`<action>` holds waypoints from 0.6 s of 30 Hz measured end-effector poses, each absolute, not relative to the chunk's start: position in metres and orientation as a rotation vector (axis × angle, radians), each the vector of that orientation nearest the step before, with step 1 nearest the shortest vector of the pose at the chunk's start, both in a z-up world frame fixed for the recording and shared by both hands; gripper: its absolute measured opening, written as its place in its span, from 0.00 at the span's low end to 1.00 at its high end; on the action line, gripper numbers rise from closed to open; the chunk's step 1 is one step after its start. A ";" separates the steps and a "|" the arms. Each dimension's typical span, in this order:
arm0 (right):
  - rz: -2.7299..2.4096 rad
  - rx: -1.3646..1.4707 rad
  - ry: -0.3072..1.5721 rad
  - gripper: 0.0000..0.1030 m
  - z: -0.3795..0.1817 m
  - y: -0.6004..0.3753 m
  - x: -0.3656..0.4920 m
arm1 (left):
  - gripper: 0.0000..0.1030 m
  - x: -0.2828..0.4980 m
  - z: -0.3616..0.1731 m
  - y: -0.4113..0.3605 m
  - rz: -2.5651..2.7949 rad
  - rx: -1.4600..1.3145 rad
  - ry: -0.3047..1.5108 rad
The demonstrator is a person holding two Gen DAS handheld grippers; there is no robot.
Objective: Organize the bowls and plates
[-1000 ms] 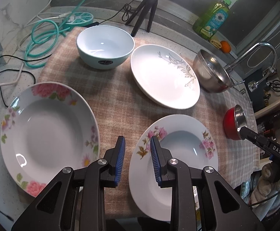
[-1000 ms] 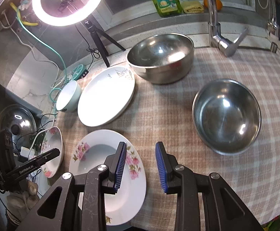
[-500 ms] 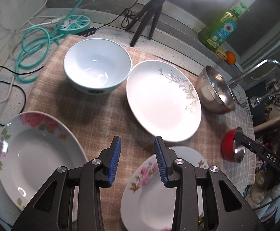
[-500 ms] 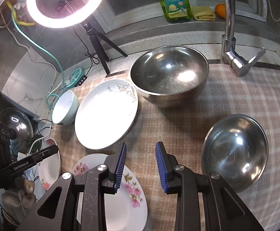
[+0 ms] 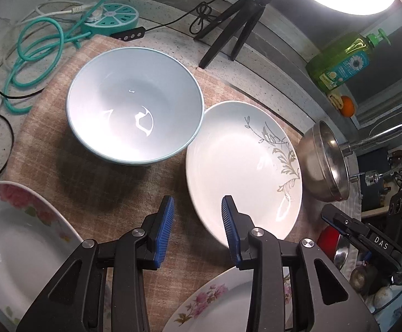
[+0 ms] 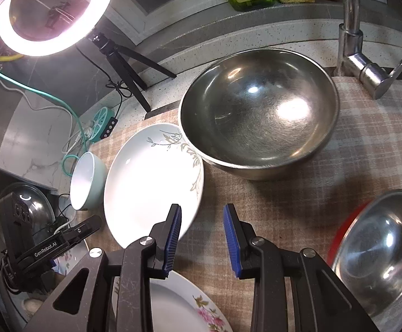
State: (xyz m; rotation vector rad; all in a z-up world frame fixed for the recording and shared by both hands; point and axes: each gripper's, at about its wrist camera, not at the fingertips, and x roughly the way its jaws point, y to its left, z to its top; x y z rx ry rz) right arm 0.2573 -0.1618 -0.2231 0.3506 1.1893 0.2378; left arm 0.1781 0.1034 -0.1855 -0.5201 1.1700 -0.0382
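Left wrist view: left gripper [image 5: 196, 228] spread, empty, over checked cloth [image 5: 71, 166]. Leaf-pattern plate [image 5: 242, 171] just ahead to the right, pale blue bowl [image 5: 134, 110] farther, left; their rims nearly meet.

Right wrist view: right gripper [image 6: 202, 238] spread, empty. Same plate [image 6: 151, 179] ahead-left, large steel bowl [image 6: 259, 110] beyond, crowding its far rim. Left gripper looks nearer the plate.
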 end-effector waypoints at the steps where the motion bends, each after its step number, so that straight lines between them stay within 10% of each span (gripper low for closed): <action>1: 0.239 0.356 1.192 0.28 -0.225 -0.161 0.259 | 0.33 0.180 -0.186 0.104 -0.034 -0.520 1.166; 18: 0.208 0.374 1.222 0.27 -0.247 -0.155 0.280 | 0.30 0.199 -0.199 0.108 -0.004 -0.539 1.152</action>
